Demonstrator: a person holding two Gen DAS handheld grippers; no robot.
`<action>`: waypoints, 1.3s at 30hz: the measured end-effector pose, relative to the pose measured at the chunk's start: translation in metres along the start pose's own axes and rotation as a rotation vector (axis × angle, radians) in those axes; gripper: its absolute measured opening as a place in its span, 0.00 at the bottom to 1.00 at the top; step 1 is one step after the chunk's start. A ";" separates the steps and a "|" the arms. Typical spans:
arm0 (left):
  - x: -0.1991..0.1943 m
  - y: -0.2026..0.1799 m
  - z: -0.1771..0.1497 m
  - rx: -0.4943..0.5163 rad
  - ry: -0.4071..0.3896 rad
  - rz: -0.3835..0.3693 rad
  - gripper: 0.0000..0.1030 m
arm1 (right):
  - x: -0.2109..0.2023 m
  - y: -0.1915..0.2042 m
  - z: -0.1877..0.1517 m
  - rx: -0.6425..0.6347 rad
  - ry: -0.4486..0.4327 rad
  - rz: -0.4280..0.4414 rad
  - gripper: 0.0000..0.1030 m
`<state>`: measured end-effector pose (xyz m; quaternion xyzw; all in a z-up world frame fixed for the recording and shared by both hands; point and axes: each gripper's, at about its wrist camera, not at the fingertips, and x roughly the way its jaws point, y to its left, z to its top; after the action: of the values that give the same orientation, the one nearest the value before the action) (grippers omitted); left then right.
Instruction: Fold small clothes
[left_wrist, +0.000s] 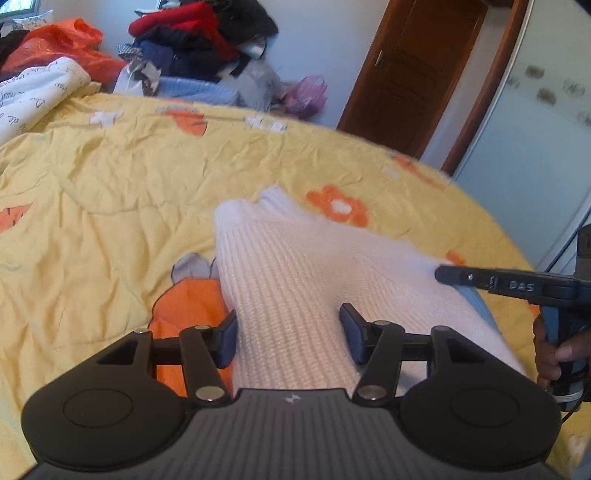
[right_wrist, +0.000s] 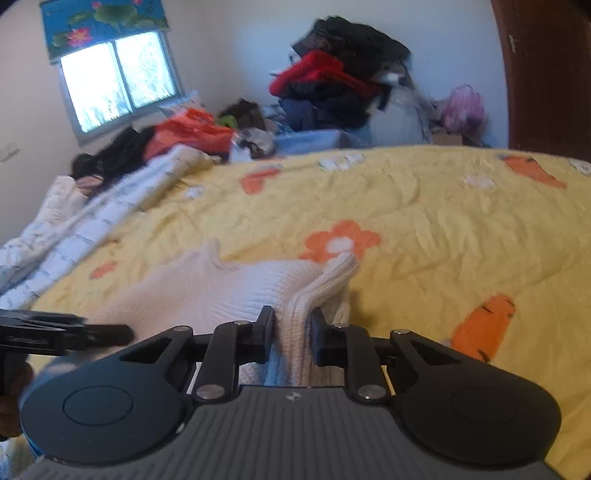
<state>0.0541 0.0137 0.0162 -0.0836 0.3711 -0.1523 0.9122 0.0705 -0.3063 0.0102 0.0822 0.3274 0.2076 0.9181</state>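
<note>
Two grippers on a soft knit garment

Our right gripper (right_wrist: 291, 334) is clamped on a ribbed fold of the white knit garment (right_wrist: 221, 291); the left gripper (left_wrist: 290, 332) stands apart over it, lower centre, on the yellow bed (left_wrist: 110, 184). We judge it light, floppy; hold edges.

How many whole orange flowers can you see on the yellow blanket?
1. The orange flower with a white middle sits on the yellow blanket just past the white knitted top. More may hide under the top or beyond the pictures' edges.
</note>
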 end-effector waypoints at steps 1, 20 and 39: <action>0.005 0.001 -0.003 0.010 0.003 0.015 0.59 | 0.012 -0.012 -0.006 0.049 0.048 -0.013 0.19; -0.029 0.025 -0.048 -0.318 0.119 -0.225 0.61 | -0.022 0.005 -0.078 0.306 0.220 0.321 0.72; -0.115 -0.062 -0.060 0.307 -0.224 0.148 0.70 | -0.111 0.020 -0.067 0.197 -0.113 0.068 0.80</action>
<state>-0.0796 -0.0082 0.0654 0.0675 0.2447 -0.1292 0.9586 -0.0561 -0.3351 0.0273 0.1945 0.2912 0.2003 0.9150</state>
